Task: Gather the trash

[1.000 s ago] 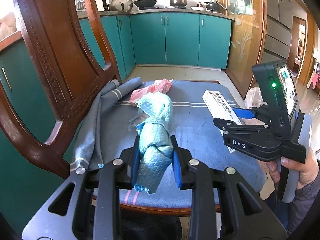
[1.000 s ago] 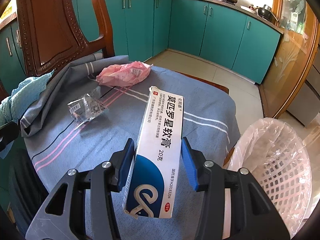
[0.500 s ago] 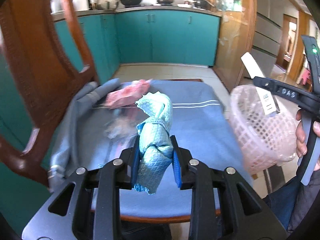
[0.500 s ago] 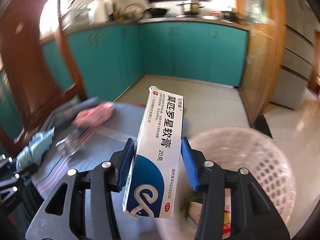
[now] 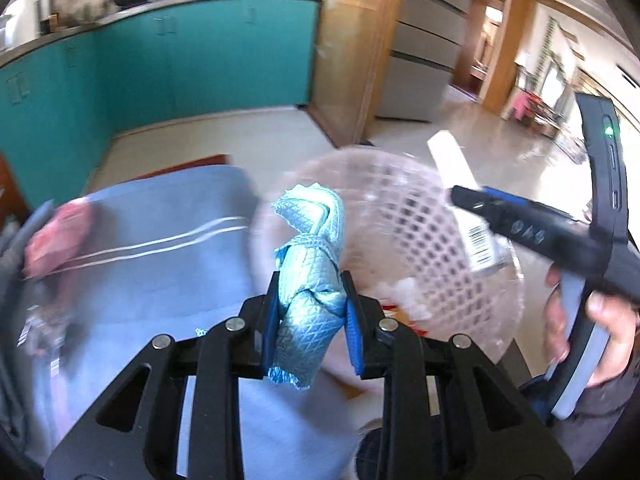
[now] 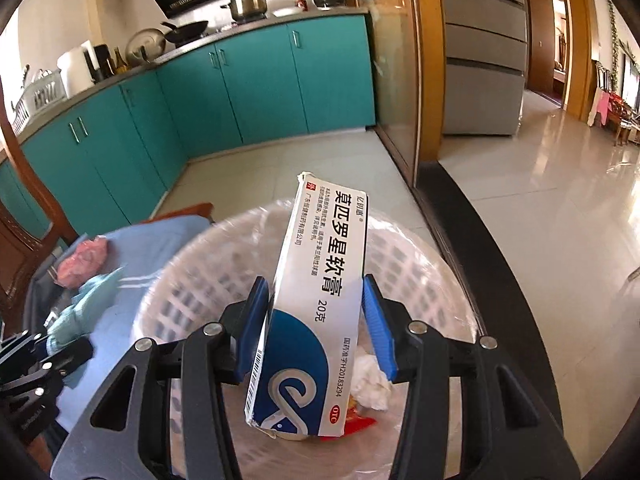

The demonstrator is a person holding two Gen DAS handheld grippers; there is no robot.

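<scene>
My left gripper (image 5: 313, 312) is shut on a knotted light-blue cloth (image 5: 312, 272) and holds it near the left rim of the white mesh waste basket (image 5: 404, 216). My right gripper (image 6: 317, 320) holds a white and blue ointment box (image 6: 316, 312) over the basket (image 6: 192, 280); its right pad stands slightly off the box. The box also shows in the left wrist view (image 5: 466, 208). White crumpled paper (image 6: 370, 384) and red scraps lie inside the basket. A pink wrapper (image 6: 84, 262) lies on the blue cushion (image 6: 132, 248).
The cushioned chair seat (image 5: 160, 248) is left of the basket. Teal kitchen cabinets (image 6: 224, 92) run along the back. A dark floor threshold (image 6: 480, 248) and glossy tiled floor lie to the right. A clear wrapper (image 5: 44, 328) lies blurred at the cushion's left.
Both grippers have swung right from the chair seat to the basket. The box now hangs over the basket's inside and the cloth is at its rim.
</scene>
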